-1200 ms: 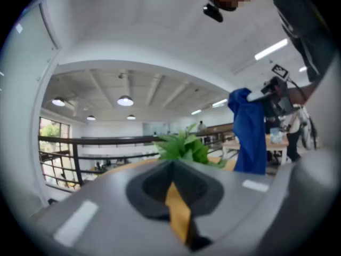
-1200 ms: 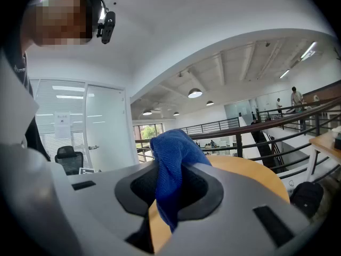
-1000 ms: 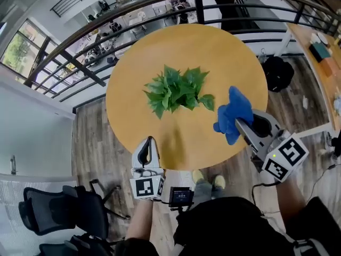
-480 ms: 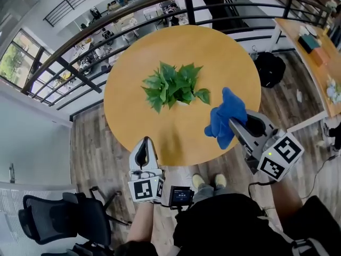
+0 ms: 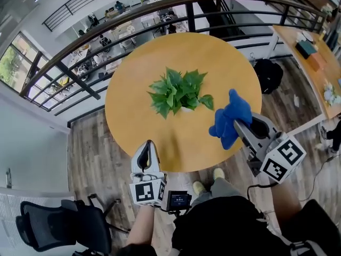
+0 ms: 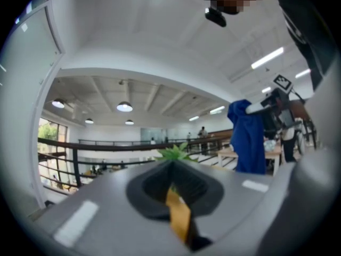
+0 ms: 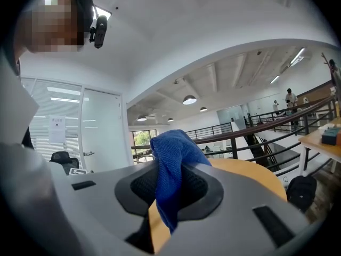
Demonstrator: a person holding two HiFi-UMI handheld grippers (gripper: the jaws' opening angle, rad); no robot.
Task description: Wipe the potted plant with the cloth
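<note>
Approaching, not yet wiping. Holding cloth (image 5: 229, 117) clamped in right tool (image 5: 238, 124), just right of plant (image 5: 178, 92) at middle of surface (image 5: 136, 124), seemingly clear of leaves. Left tool (image 5: 147, 149) pinched together, empty, near front edge. Next: carry cloth left onto nearest leaf, pressing lightly.

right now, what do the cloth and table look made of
Cloth: blue, soft, matte, likely microfibre; a fine knitted weave shows in the right gripper view. Table: smooth tan top with a low sheen, probably wood or laminate; no grain can be made out.
</note>
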